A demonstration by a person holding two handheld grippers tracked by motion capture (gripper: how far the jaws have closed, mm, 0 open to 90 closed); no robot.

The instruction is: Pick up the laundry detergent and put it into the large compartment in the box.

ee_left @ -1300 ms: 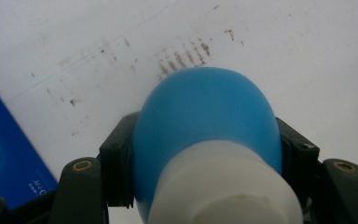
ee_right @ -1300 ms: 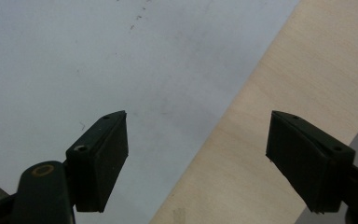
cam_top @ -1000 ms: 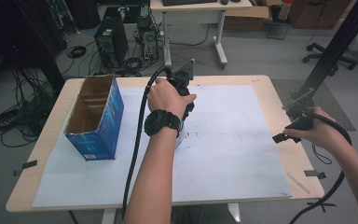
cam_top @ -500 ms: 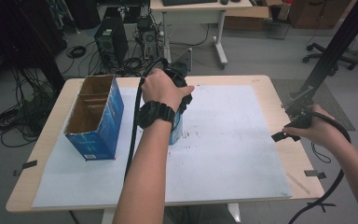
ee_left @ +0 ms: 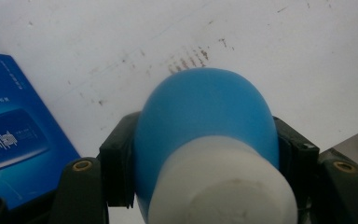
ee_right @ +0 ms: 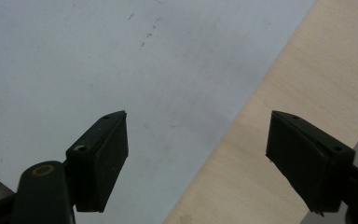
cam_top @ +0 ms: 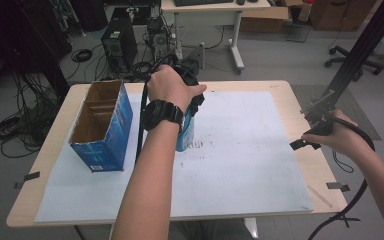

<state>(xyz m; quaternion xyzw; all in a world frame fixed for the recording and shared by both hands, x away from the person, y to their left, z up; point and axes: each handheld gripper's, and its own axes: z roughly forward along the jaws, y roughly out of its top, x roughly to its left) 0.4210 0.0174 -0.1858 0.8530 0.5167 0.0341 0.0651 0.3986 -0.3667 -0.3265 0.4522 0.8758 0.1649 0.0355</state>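
A blue bottle [ee_left: 205, 112] with a white cap [ee_left: 221, 186] sits between the jaws of my left gripper [ee_left: 205, 158], which is shut on it just below the cap. In the high view the bottle [cam_top: 186, 136] hangs under the left hand near the table's middle, right of an open blue carton [cam_top: 102, 127]. My left gripper [cam_top: 190, 95] is mostly covered by the hand. My right gripper [ee_right: 196, 154] stands open over the edge of the white sheet with nothing between its jaws; in the high view my right gripper [cam_top: 305, 142] is at the table's right edge.
A white paper sheet [cam_top: 250, 165] with dark scuff marks covers most of the wooden table [cam_top: 280, 86]. The carton's blue side [ee_left: 14, 140] lies close to the left of the bottle. Cables trail from both grippers. Desks, computers and chairs stand beyond the table.
The left hand has risen with the blue bottle and shifted slightly left, closer to the carton. The right hand has stayed in place.
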